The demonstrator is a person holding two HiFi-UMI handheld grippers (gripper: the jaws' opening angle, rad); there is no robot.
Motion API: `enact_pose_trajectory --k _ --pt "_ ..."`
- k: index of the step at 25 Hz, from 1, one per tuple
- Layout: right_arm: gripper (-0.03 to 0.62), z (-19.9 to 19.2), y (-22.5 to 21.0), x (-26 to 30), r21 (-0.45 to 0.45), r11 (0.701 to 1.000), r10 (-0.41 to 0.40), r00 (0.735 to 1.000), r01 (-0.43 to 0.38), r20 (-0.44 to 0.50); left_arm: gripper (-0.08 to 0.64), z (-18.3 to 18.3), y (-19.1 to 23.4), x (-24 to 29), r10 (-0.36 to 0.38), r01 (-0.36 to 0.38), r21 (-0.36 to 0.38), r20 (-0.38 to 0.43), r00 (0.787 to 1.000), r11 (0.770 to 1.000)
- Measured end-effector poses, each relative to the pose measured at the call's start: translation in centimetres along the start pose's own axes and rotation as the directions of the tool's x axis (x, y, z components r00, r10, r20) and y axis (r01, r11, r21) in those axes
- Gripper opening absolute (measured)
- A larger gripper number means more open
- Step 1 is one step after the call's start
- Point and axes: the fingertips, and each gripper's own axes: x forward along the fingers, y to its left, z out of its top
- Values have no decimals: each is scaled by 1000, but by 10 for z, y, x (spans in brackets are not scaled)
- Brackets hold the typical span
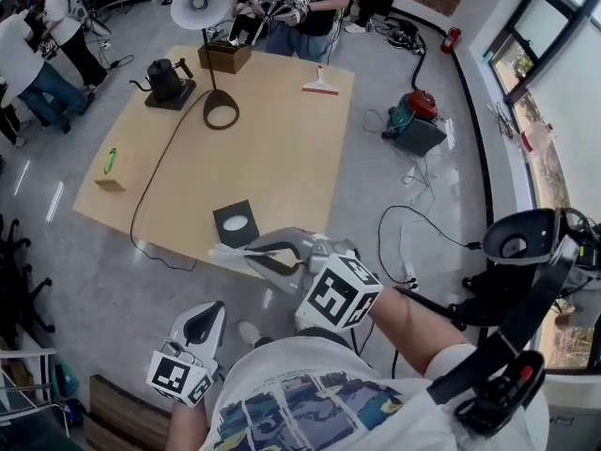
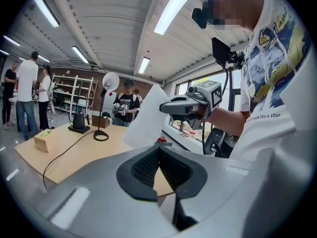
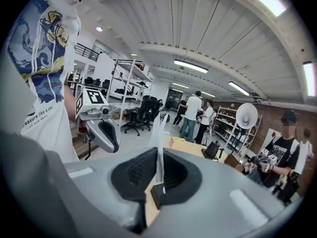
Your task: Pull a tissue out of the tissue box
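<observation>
The pull itself looks all but done. The right gripper (image 1: 254, 253) is clenched on a tissue (image 1: 228, 250), its jaws pressed flat on the sheet with no gap between them. It hangs just near of the tissue box (image 1: 235, 224), over the near edge of the table (image 1: 282, 148). The left gripper (image 1: 208, 319) has its jaws together with nothing between them. It waits lower and nearer, on the left, close to the person's body and taking no part.

The tissue is a thin white sheet. Seen along the right gripper's jaws it is edge-on, a narrow pale strip standing up from between the pads. From the left gripper view it spreads as a soft, wide flap drooping from the right gripper, with its lower end hidden behind the left gripper's own body. The box is small, dark and square, with a pale round opening in its top. It sits flat on the table and well apart from the other things farther back.

From the head view the sheet seems clear of the opening, though that cannot be told for certain. The next move probably calls for drawing the tissue a little farther up and away while the grip holds firm, since so light a box could lift along with a snagged sheet.
</observation>
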Motion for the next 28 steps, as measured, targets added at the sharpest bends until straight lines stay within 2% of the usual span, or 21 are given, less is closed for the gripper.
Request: enact_pose_trajectory --k 16,28 --pt "3 8 20 -2 2 999 38 999 -38 26 8 -3 9 4 -3 3 -7 -4 1000 1000" --pt "3 13 29 0 5 1000 31 999 -31 19 8 -8 12 -5 -17 17 -11 3 1000 1000"
